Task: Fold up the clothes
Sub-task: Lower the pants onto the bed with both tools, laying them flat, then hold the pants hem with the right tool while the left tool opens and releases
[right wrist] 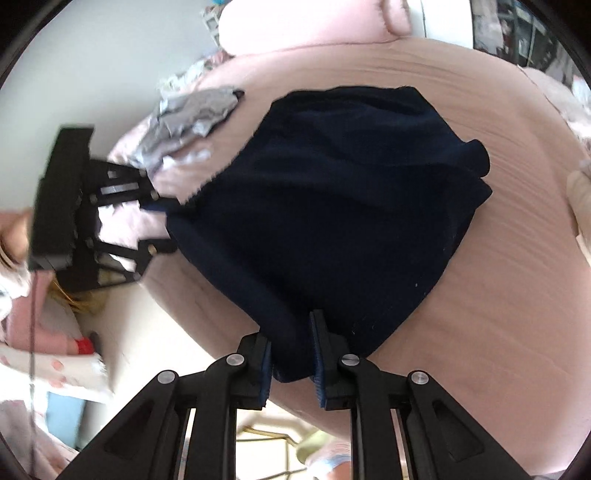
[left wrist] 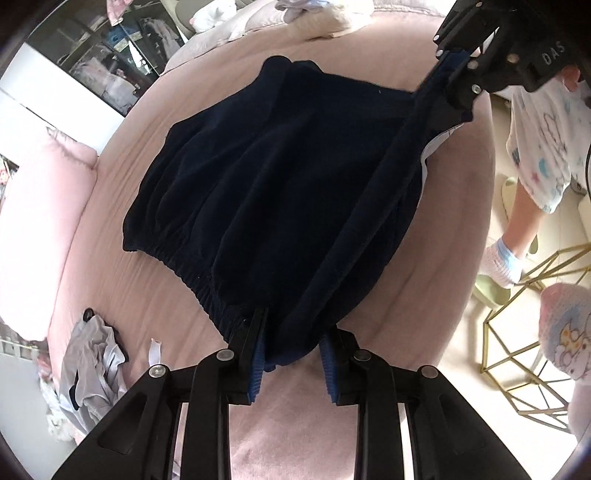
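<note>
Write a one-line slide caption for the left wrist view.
Left hand-held gripper pinches navy garment on pink bed.

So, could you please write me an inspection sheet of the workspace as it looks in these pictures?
Surface: pink bed sheet, lightly wrinkled.
Job's things: one dark navy garment spread on the bed, elastic hem at one side; one edge lifted between the two grippers.
Clutter: crumpled grey clothing near the bed edge; pale clothes pile at the far side.
Grippers: left gripper has its jaws around a bunched navy corner; right gripper likewise at another corner.
Cables: thin dark cord hanging beside the left gripper.
Surroundings: pink pillow; gold wire frame on the floor; a person's leg with white sock.
</note>
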Motion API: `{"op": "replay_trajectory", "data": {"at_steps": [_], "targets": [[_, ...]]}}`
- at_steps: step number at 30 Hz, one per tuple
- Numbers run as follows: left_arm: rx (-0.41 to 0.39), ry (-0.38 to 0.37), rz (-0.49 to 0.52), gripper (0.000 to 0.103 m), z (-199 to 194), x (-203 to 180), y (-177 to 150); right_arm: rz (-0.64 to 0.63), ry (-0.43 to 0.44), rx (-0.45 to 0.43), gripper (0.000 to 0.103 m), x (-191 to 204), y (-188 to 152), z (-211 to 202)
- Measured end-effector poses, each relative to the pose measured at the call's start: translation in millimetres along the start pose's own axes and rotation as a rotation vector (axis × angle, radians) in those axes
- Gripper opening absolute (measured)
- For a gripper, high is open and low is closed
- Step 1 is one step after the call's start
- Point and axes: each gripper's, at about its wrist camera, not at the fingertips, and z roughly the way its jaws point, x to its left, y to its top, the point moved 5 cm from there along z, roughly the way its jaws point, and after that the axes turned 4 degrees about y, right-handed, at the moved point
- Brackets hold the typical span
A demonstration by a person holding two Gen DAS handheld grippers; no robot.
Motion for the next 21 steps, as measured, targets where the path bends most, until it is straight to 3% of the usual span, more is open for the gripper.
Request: {"op": "replay_trajectory", "data": {"at_steps": [4, 14, 21], "targets": [[0.004, -0.02, -0.056, 0.024, -4.6, 12.1, -3.1, 0.036, 0.029, -0.044, 0.016, -5.2, 9.4, -12.1], [0.014, -0.074, -0.187, 0.024, -5.2, 27.2, 1.7, 0.031, 0.0, -0.054, 0.016, -16.3, 38.6, -11.2], [0.071, -0.221, -0.438, 0.024, 10.0, 46.1, 1.0, 0.098, 0.012, -0.067, 0.016, -34.6, 43.9, -10.6]]}}
